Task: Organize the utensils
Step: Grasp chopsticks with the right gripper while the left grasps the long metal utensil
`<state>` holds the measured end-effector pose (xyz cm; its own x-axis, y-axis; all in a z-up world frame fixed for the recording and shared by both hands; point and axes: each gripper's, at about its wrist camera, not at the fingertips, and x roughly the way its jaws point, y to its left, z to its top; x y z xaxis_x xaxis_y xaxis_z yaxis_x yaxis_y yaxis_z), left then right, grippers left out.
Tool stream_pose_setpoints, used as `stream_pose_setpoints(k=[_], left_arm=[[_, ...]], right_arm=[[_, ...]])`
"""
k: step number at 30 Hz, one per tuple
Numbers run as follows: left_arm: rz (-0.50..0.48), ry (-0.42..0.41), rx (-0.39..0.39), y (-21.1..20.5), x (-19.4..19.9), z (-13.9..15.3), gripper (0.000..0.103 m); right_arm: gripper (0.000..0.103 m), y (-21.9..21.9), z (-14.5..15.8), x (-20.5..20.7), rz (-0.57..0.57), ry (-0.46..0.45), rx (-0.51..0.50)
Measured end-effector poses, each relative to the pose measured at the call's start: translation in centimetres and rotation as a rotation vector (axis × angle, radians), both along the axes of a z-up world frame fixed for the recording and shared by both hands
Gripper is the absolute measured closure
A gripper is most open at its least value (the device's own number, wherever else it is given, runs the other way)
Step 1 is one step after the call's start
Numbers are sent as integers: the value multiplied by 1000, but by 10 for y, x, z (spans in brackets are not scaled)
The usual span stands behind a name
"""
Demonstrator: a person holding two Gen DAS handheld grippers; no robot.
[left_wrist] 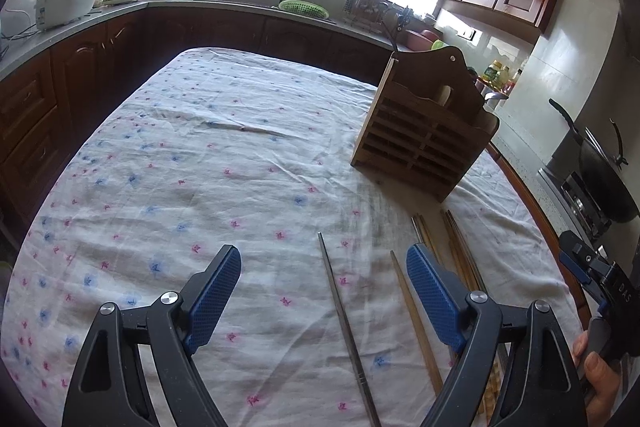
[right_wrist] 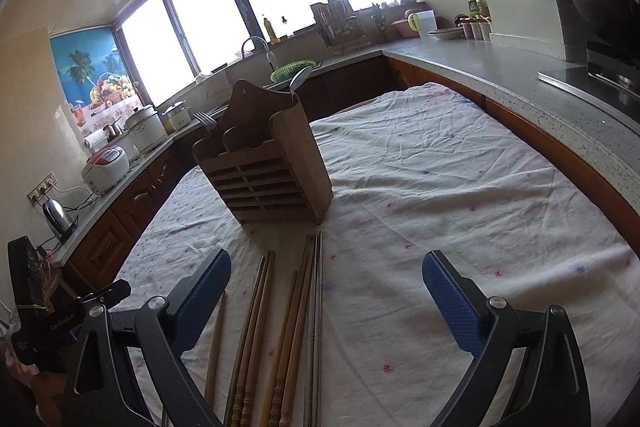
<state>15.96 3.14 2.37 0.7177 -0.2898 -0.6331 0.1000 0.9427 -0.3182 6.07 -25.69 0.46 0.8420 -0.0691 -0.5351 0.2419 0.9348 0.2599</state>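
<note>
My left gripper point(left_wrist: 324, 291) hangs wide open and empty over the metal chopstick point(left_wrist: 346, 323), which runs lengthwise between its jaws at lower centre. My right gripper point(right_wrist: 326, 291), also spread and empty, straddles the wooden chopsticks point(right_wrist: 260, 327) pointing toward the wooden holder point(right_wrist: 272, 171).

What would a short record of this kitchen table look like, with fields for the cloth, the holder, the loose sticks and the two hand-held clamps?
surface: white floral tablecloth, wrinkled
holder: brown slatted wooden utensil holder, upright on the cloth; a metal spoon and a fork stand in it
loose items: light brown wooden chopsticks and thin grey metal chopsticks lying flat in front of the holder
left gripper: open, above one metal chopstick, holding nothing
right gripper: open, above the chopsticks, holding nothing
</note>
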Motion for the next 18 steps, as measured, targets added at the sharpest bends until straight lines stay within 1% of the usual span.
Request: stream_pose_setpoints(k=[3,5,6,7,10,12,14,15,16,17,18], left_arm=[[-12,17,25,-7,9,-3,19],[-22,36,41,-10,13,-6,20],[-28,45,47,-13,15,-6,22],[-35,55,54,-15,17,-8,23],[-51,87,72,-21,25,-12,31],[-65,113,76,-24,32,-16,39],[-79,136,82,-28,38,-21,43],[-87,145,86,-30,41,-23,46],[-95,155,92,-32,44,-26,47],[-102,164,96,-34,47,-28,50],[-107,175,102,-37,51,-29,51]], right_arm=[[12,3,-2,10,14,23,-14],[23,4,-5,17,24,47,-24],[26,5,-7,22,30,62,-28],[33,6,-9,27,36,78,-30],[49,8,-15,40,62,119,-24],[55,11,-18,49,80,140,-32],[63,15,-22,59,104,161,-38],[65,18,-24,65,116,173,-39],[68,20,-26,71,126,185,-42],[74,21,-28,76,136,197,-45],[77,23,-30,82,143,207,-48]])
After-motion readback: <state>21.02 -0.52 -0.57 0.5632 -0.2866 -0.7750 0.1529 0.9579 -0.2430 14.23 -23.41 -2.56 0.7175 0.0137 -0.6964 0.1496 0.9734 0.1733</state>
